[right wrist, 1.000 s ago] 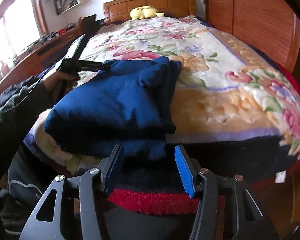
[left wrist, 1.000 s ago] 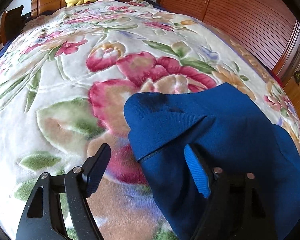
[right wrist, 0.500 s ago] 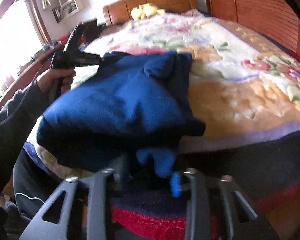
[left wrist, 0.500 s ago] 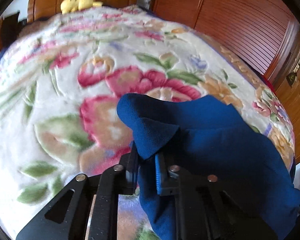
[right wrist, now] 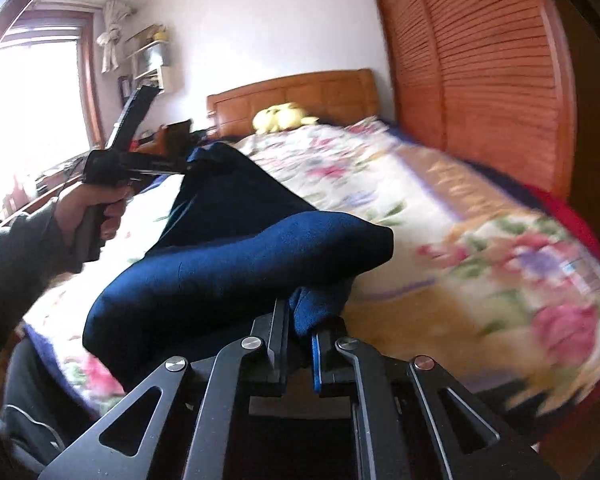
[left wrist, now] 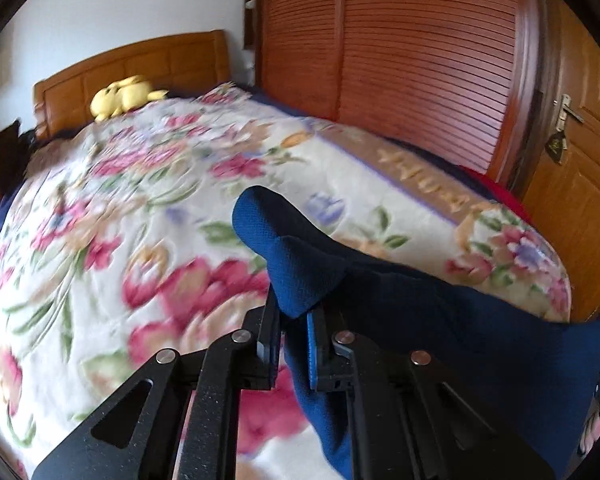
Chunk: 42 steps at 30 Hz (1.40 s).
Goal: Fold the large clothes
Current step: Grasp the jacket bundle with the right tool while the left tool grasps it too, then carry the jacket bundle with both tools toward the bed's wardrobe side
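A dark blue garment [left wrist: 440, 320] is lifted off the floral bedspread [left wrist: 140, 220]. My left gripper [left wrist: 294, 320] is shut on one bunched corner of it. My right gripper [right wrist: 300, 328] is shut on another corner, and the garment [right wrist: 228, 264] sags between the two. In the right wrist view the left gripper [right wrist: 188, 166] shows at the left, held in a hand, pinching the far end of the garment above the bed.
The bed has a wooden headboard [left wrist: 140, 60] with a yellow plush toy [left wrist: 124, 94] by it. A slatted wooden wardrobe [left wrist: 400, 48] runs along the right side, with a door [left wrist: 572, 160] beyond. A bright window [right wrist: 32, 96] and shelves are at the left.
Both grippers went from open to shut on the garment's corners, then lifted it off the bed. Both views have tilted upward toward the headboard and wardrobe.
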Each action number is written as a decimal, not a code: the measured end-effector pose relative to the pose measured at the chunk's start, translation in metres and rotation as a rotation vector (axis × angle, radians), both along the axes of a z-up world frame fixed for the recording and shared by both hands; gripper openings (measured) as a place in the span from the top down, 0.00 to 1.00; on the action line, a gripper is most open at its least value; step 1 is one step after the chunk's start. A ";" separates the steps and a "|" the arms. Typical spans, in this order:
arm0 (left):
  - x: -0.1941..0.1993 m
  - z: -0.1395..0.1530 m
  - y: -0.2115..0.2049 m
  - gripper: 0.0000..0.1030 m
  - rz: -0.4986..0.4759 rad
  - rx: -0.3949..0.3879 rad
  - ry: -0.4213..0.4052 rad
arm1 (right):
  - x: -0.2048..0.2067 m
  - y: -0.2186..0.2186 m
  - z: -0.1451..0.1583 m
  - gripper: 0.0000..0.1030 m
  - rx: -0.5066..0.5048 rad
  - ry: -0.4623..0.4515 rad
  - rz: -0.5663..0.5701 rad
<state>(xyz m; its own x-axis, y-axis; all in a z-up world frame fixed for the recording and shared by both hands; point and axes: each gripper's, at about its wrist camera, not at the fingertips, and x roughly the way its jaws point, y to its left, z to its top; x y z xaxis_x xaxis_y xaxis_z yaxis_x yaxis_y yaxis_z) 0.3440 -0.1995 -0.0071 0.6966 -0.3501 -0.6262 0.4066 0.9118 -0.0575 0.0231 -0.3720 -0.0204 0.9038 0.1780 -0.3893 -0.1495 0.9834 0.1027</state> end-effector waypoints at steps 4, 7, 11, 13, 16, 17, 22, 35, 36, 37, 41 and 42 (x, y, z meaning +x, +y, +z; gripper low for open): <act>0.010 0.023 -0.074 0.89 -0.065 -0.010 -0.044 | -0.004 -0.059 0.017 0.93 -0.054 -0.049 -0.095; 0.015 0.041 -0.134 0.89 -0.125 -0.027 -0.076 | -0.010 -0.100 0.030 0.93 -0.107 -0.072 -0.166; 0.024 0.061 -0.210 0.89 -0.204 -0.037 -0.112 | -0.023 -0.162 0.051 0.93 -0.175 -0.099 -0.282; 0.029 0.070 -0.247 0.89 -0.239 -0.055 -0.118 | -0.028 -0.186 0.061 0.93 -0.208 -0.108 -0.347; 0.031 0.076 -0.297 0.89 -0.297 -0.072 -0.134 | -0.041 -0.222 0.067 0.93 -0.257 -0.110 -0.437; 0.032 0.075 -0.310 0.89 -0.310 -0.071 -0.135 | -0.045 -0.234 0.067 0.93 -0.270 -0.103 -0.469; 0.033 0.048 -0.373 0.89 -0.360 -0.044 -0.073 | -0.047 -0.262 0.040 0.93 -0.270 -0.023 -0.547; 0.011 0.011 -0.358 0.72 -0.366 0.153 -0.060 | -0.030 -0.277 0.009 0.82 -0.062 0.130 -0.627; 0.005 0.015 -0.350 0.70 -0.376 0.149 -0.069 | -0.023 -0.281 0.008 0.81 -0.077 0.134 -0.642; -0.001 0.014 -0.351 0.67 -0.385 0.148 -0.074 | -0.026 -0.277 0.011 0.80 -0.097 0.126 -0.650; -0.013 0.013 -0.337 0.63 -0.422 0.114 -0.069 | -0.042 -0.259 0.030 0.79 -0.168 0.092 -0.702; -0.021 0.013 -0.330 0.62 -0.436 0.105 -0.066 | -0.039 -0.255 0.035 0.79 -0.186 0.078 -0.708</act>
